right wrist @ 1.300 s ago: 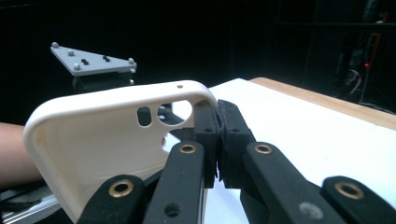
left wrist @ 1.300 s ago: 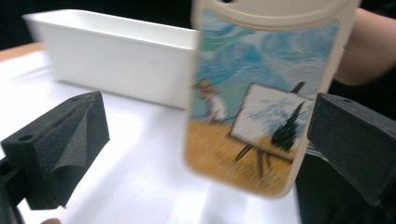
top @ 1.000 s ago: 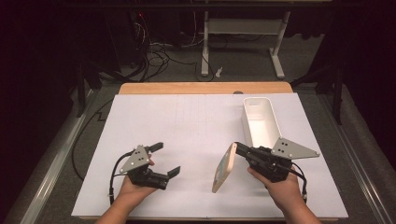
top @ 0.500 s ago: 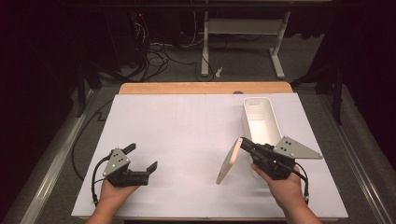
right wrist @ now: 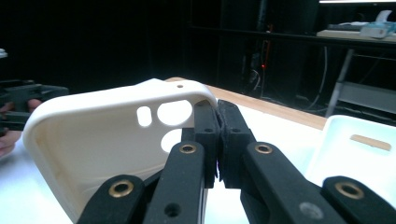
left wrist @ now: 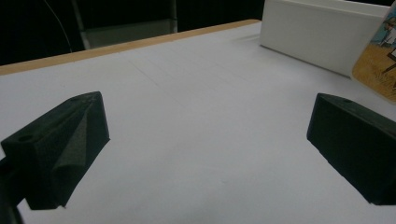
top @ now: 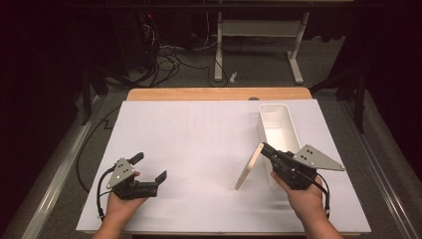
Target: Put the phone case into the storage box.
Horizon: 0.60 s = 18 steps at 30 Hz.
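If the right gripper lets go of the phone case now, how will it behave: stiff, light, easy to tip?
The phone case probably stays stiff: pinched at one edge by the right gripper, it keeps its shape without sagging. It looks light, being a thin hollow shell with cutouts. It stands tilted with its lower end on the table, so it would likely fall flat if released.

A wooden table (top: 219, 94) carries a white sheet (top: 199, 149), with a white bin (top: 278, 124) standing on it.

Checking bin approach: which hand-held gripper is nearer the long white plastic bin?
Right. The right hand-held gripper, shut on a cream phone case, sits right beside the long white plastic bin. The left hand-held gripper, jaws open, is far across the white table sheet.
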Each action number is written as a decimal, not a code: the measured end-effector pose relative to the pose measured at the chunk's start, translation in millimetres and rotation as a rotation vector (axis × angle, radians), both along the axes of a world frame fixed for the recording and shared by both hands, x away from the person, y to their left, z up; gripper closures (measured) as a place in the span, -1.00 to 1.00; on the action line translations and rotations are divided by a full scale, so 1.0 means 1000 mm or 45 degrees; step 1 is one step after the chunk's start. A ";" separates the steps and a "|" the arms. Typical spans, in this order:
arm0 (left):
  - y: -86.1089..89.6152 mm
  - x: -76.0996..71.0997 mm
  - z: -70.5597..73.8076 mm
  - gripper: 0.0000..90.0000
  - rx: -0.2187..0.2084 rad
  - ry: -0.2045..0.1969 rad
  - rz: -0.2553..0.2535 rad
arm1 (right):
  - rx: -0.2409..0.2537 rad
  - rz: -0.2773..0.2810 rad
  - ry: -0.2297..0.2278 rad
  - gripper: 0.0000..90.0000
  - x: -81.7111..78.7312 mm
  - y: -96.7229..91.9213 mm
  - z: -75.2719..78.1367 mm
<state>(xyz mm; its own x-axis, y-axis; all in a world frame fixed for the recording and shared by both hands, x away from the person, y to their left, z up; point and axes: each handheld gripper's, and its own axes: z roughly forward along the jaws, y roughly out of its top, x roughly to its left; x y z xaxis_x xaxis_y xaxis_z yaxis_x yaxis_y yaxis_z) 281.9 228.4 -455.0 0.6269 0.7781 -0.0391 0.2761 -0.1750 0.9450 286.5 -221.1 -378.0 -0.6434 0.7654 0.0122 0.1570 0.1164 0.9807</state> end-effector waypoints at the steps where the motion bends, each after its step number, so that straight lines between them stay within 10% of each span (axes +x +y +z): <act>1: -0.001 0.000 0.000 -1.00 0.006 -0.001 -0.001 | -0.001 -0.008 0.000 0.98 0.000 -0.001 0.000; 18: 0.003 0.000 0.000 -1.00 -0.031 -0.019 0.006 | 0.007 -0.106 -0.035 0.98 0.003 0.003 0.010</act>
